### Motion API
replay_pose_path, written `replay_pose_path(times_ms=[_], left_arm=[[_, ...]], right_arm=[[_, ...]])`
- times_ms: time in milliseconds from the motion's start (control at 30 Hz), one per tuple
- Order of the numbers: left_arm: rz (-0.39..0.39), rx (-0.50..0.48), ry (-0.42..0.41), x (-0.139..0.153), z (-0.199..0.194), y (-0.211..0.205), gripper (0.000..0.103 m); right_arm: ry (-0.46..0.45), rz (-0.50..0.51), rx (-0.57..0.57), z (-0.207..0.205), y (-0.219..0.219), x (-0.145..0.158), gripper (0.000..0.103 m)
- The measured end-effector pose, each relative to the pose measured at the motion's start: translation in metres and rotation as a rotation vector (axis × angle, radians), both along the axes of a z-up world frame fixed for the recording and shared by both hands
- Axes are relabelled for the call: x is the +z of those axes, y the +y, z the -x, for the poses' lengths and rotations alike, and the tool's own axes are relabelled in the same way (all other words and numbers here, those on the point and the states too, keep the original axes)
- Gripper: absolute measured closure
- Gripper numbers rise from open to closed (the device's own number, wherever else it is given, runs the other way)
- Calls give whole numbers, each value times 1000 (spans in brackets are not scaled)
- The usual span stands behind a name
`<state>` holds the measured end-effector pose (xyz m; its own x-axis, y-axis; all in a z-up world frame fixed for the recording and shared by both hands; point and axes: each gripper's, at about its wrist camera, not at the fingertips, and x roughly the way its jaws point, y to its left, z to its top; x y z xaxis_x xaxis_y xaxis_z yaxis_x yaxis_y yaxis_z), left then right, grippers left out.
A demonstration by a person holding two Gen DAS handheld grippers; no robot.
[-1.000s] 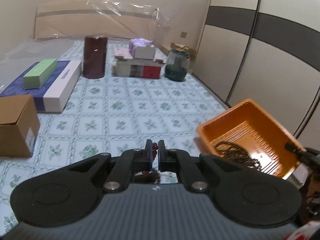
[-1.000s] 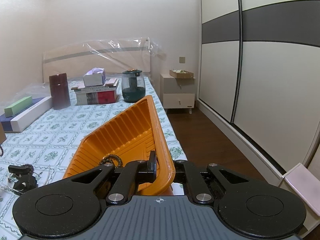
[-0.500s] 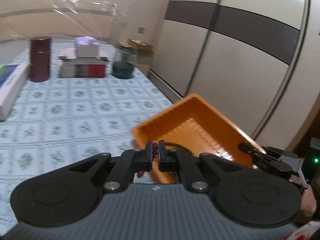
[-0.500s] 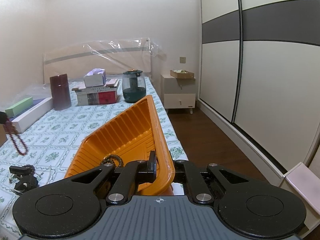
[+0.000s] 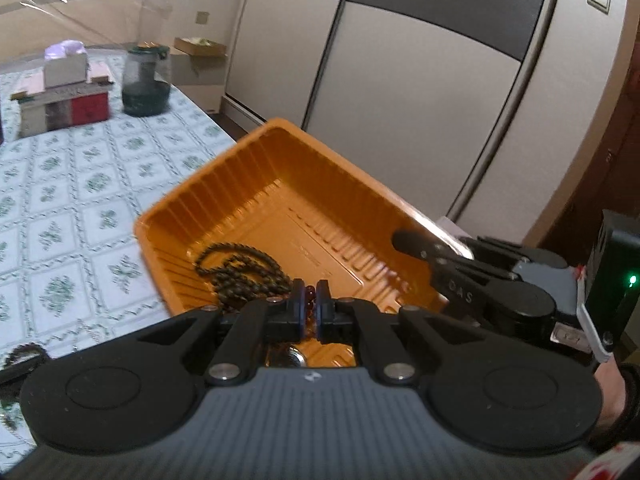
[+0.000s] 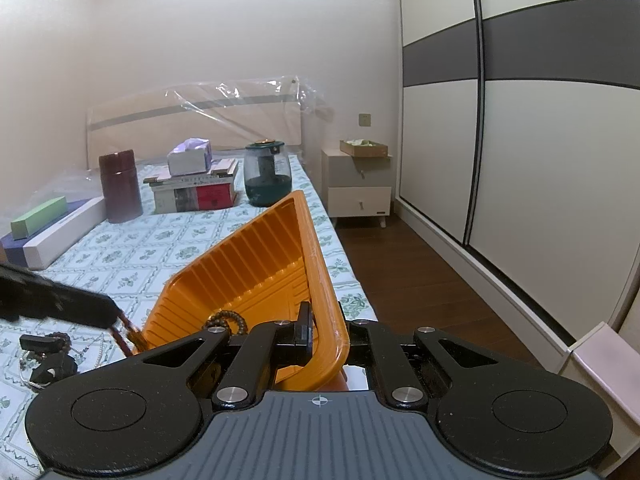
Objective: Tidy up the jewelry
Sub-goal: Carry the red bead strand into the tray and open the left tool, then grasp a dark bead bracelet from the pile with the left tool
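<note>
My left gripper (image 5: 309,294) is shut on a dark red bead bracelet (image 5: 310,292) and holds it over the near edge of the orange tray (image 5: 256,184). A dark beaded necklace (image 5: 236,272) lies coiled in the tray. My right gripper (image 6: 326,326) is shut on the tray's rim (image 6: 320,272) and tilts it. In the right wrist view the left gripper (image 6: 112,316) comes in from the left with the red bracelet (image 6: 126,330) dangling beside the tray.
More jewelry and a black clip (image 6: 44,346) lie on the patterned bedspread (image 6: 160,240) left of the tray. Boxes, a dark red canister (image 6: 120,186), stacked books (image 6: 196,192) and a glass jar (image 6: 267,174) stand farther back. The bed edge and floor are to the right.
My left gripper has carried the red bracelet from the bedspread rightward, up to the orange tray. My right gripper has kept its hold on the tray rim.
</note>
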<state>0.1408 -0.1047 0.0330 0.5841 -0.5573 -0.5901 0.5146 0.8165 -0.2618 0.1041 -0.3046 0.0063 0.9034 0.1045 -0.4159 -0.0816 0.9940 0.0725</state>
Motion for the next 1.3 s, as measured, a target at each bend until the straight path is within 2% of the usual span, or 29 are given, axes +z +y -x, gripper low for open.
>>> replay_pose_path(times_ms=[200,300,467,733,900,1033,1300], left_arm=[[-22,-21,25,-9,-5,-11,98],[-10,8,29,-7,-6,-3,92],[-21,118,0,3,0,37,90],[-78,405,-43,7,16,136,87],[-136,540,-38,0,27,185,86],[-164,593,-16,-13,35,205,86],[-206,626,37,-49,44,205,85]], right_arm=[[1,-1,-1,-1,1,0,96],[1,0,-1,-1,1,0,96],[1,0,0,-1,1,0,96],[2,0,-1,-1,1,0,96],[2,5,-2,-1,3,-1,96],[7,8,-4,-2,3,-2,96],[7,15,-5,-3,5,-3,96]])
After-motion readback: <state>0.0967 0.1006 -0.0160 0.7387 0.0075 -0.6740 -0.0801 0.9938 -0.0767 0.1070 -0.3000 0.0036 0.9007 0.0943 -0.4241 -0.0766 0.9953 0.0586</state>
